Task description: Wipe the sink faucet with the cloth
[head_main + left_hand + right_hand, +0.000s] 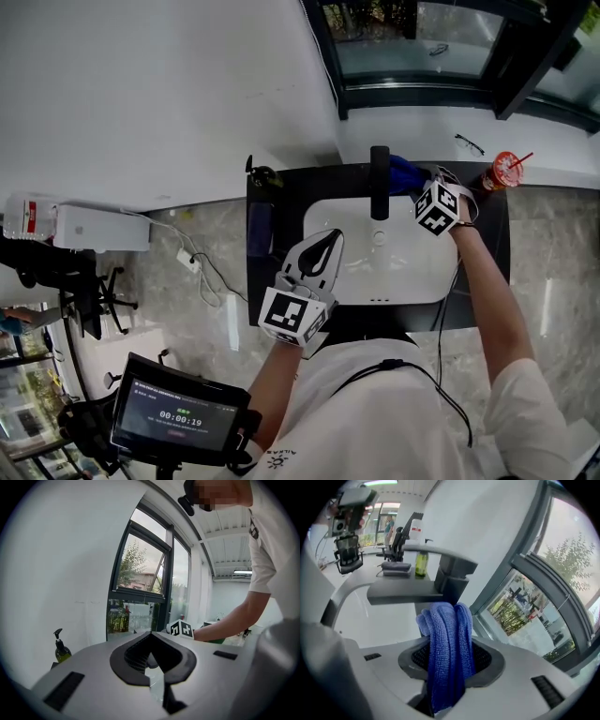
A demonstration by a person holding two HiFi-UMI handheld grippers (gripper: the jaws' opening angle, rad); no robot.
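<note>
So it can rub the tap [405,592], the right tongs [446,641] pinch the cloth [440,620], maybe touching it; the left tongs [150,634] sit pressed together.

- The faucet [452,576] rises directly ahead of the right tongs [450,658], its spout [403,592] barring the left.
- Ahead of the left tongs [151,637] the sink basin [412,272] lies open.

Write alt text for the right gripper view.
The right gripper clamps a folded blue cloth close to a dark faucet over a white sink. A green bottle stands behind it; a window fills the right.
</note>
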